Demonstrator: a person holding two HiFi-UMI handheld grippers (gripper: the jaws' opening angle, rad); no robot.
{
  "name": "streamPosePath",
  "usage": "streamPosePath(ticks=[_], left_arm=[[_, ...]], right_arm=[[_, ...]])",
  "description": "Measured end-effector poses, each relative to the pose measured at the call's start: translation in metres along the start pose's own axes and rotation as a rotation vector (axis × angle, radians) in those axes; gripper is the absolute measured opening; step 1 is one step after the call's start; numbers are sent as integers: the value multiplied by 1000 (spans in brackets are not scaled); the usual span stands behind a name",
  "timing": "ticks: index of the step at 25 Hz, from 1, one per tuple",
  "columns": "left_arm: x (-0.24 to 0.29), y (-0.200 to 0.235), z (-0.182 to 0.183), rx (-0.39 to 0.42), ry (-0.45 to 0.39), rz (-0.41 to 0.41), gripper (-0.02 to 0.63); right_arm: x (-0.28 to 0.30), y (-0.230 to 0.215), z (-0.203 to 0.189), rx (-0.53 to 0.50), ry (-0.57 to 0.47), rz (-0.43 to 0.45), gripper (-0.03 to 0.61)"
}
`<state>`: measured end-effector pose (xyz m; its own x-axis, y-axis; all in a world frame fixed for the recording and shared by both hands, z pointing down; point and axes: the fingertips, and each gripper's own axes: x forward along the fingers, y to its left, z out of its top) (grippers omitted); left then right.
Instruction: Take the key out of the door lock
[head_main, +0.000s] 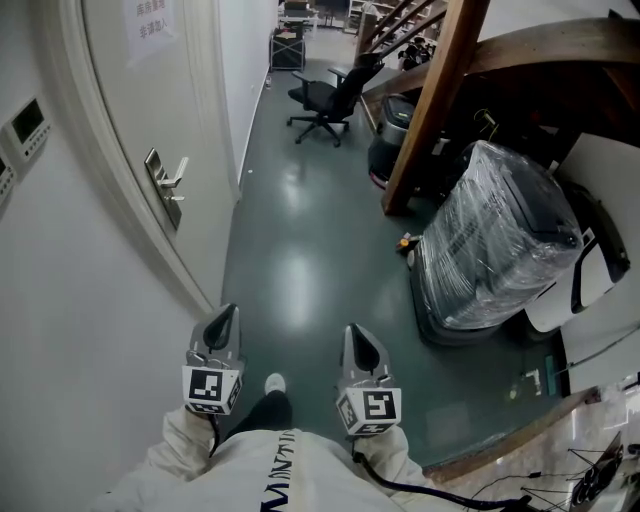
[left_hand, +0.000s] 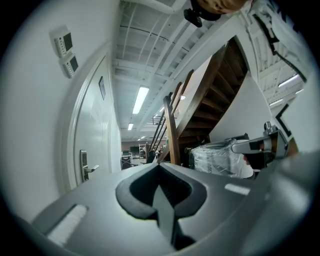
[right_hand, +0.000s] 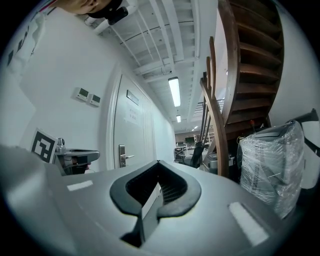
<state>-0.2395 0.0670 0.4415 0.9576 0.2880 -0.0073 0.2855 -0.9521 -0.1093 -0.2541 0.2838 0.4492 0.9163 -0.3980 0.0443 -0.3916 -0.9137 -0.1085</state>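
- Door lock (head_main: 160, 187) sits at the right edge of the white door (head_main: 125, 110), a metal plate with a lever handle (head_main: 178, 178) sticking out from it.
- Any key in the lock is too small to make out in any view.
- In the left gripper view the same plate shows at the left, on the door's near edge, past the jaws.
- The left gripper (head_main: 228, 312) is held low and close to the person's body, well apart from the lock. Its jaws are pressed together with nothing between them.
- The right gripper (head_main: 355, 333) is held just beside it, level with it and further from the door. Its jaws are also pressed together and hold nothing.
- Both grippers point forward along the corridor, over the grey-green floor (head_main: 300, 265).
- White sleeves (head_main: 185, 440) show behind the two marker cubes, and a shoe (head_main: 275, 383) shows on the floor between the grippers.
- A paper notice (head_main: 150, 22) is stuck near the top of the door.
- Two small wall panels (head_main: 25, 125) are mounted on the wall left of the door frame.
- A black office chair (head_main: 325, 98) stands further down the corridor.
- A wooden staircase (head_main: 440, 90) rises on the right, and a machine wrapped in clear film (head_main: 495, 240) stands on the floor below it.
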Motion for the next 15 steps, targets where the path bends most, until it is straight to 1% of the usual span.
streamPosePath(ticks=[7,12,15], left_arm=[[53,27,-10,-7,2,10,-2],[108,56,-18,-15,13,17,-2],[138,80,-22,-19,21,29,-2]], right_arm=[[58,-13,1,-3,10,11,0],[123,-25,1,-6,41,21,0],[168,-27,3,-17,57,38,0]])
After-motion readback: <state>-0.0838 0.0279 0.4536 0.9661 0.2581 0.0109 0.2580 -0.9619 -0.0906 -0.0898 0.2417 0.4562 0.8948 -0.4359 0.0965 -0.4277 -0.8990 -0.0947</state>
